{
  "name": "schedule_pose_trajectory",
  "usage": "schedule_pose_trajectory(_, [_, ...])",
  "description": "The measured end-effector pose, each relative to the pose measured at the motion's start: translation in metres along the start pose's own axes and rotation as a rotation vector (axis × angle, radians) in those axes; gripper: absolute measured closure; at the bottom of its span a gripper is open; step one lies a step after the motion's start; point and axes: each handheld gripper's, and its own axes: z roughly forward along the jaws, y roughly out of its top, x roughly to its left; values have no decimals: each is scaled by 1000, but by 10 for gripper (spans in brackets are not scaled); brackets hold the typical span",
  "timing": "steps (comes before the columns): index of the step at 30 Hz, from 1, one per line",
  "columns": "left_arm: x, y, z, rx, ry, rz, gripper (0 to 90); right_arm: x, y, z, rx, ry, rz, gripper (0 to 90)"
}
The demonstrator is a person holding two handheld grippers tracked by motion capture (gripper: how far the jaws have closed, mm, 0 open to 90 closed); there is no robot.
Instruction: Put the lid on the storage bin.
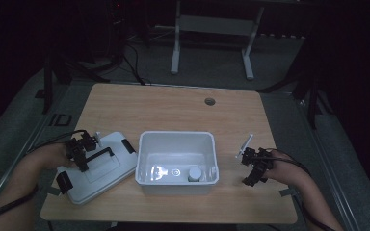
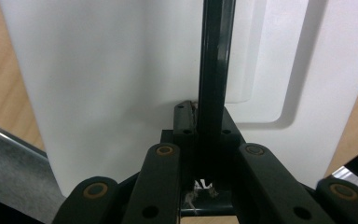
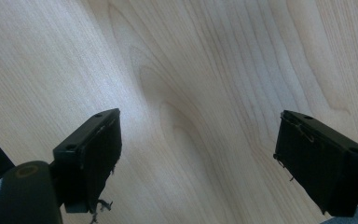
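A light wooden tabletop [image 1: 173, 108] seen from above in a dim room. At its centre stands an open white rectangular plastic bin [image 1: 177, 162] (a small white round container [image 1: 194, 173] lies inside, toward its 4 o'clock corner). At the bin's 9 o'clock, just beside it, lies the flat white plastic lid [image 1: 94, 168] with black clips and a black bar handle [image 2: 214, 60]. The left gripper [image 1: 83, 153] sits on the lid, its fingers pinching that handle. At the bin's 3 o'clock, the right gripper [image 3: 200, 154] hangs close over bare wood, fingers spread wide with nothing between them.
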Motion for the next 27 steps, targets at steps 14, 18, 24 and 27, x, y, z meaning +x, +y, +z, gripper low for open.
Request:
schedule_pose_trajectory(14, [-5,-18,-48,-4,33,16,836,0,1,-5,-12,-7,2,142])
schedule_pose_trajectory(18, [-7,-24,-60,2,43,20,836,1,0,-6,-11,-3,3,142])
schedule_pose_trajectory(24, [-9,-35,-86,-44,21,21,835,0,0,-8,-19,-5,3,142])
schedule_pose_trajectory(27, [-11,-37,-98,-47,36,28,836,-1,1,-8,-24,-5,6,142])
